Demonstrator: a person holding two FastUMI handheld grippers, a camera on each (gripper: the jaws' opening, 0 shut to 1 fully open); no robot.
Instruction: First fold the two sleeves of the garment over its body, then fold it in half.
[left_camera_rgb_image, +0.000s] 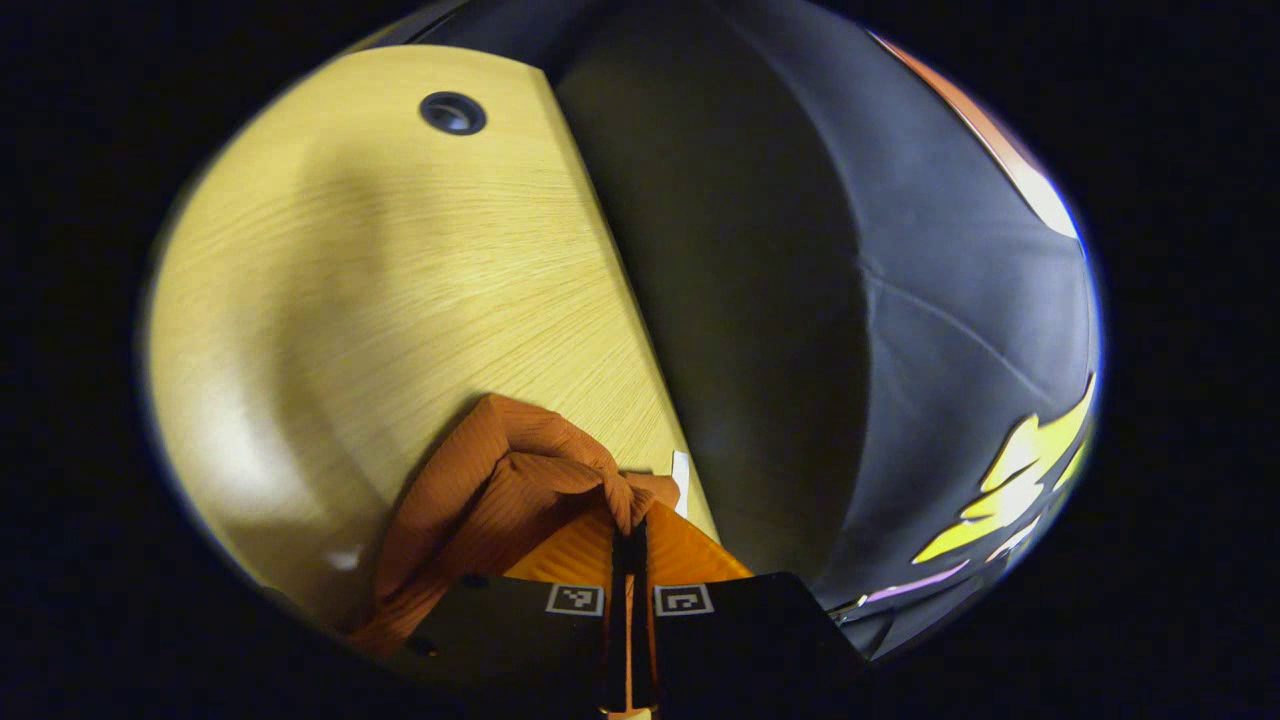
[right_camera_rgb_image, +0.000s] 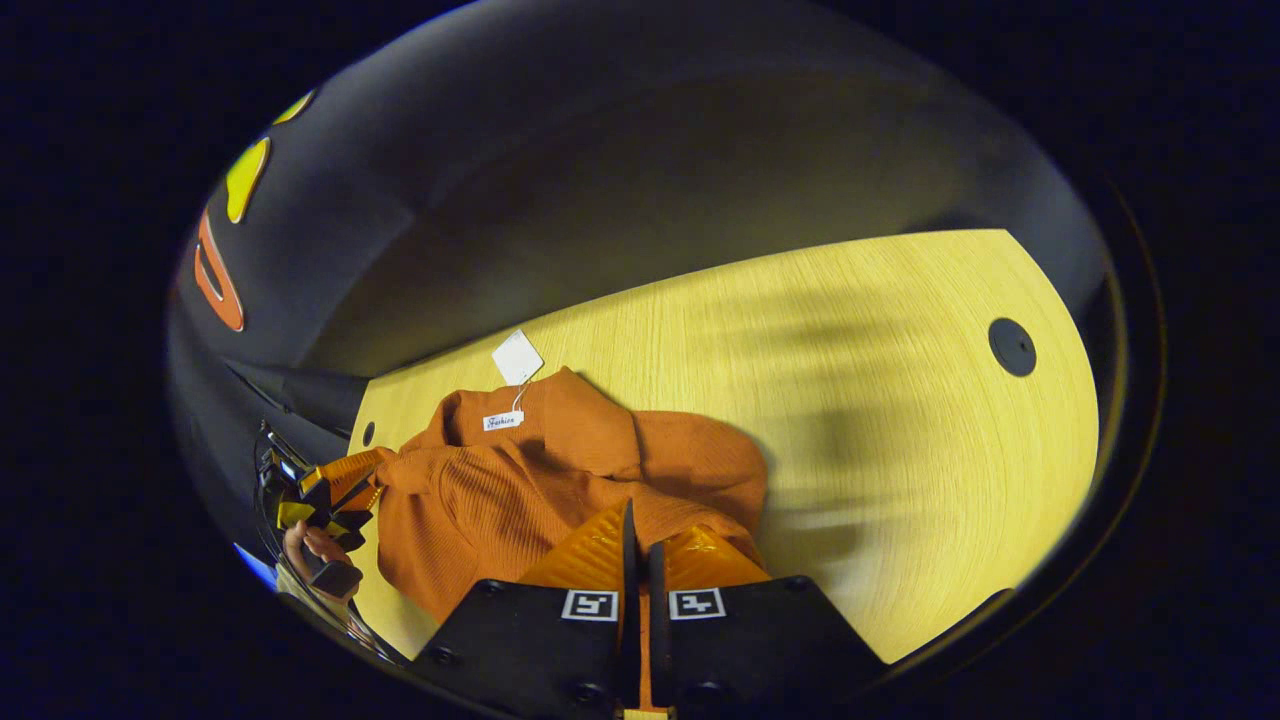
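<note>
Both tongs are pressed together on cloth: the left gripper (left_camera_rgb_image: 629, 535) pinches a bunched fold of the rust-orange ribbed knit garment (left_camera_rgb_image: 490, 490) near the edge of the pale wooden table (left_camera_rgb_image: 400, 280), and the right gripper (right_camera_rgb_image: 640, 540) pinches the same garment (right_camera_rgb_image: 560, 470), which lies crumpled by the table's (right_camera_rgb_image: 850, 400) far edge, its white paper tag (right_camera_rgb_image: 517, 356) toward that edge.

A pale wood-grain surface (right_camera_rgb_image: 850, 330) carried a bunched orange garment (right_camera_rgb_image: 560, 470) near its far edge, a white tag (right_camera_rgb_image: 517, 357) lying beside the collar. A dark round grommet (right_camera_rgb_image: 1012, 347) sat well apart.
</note>
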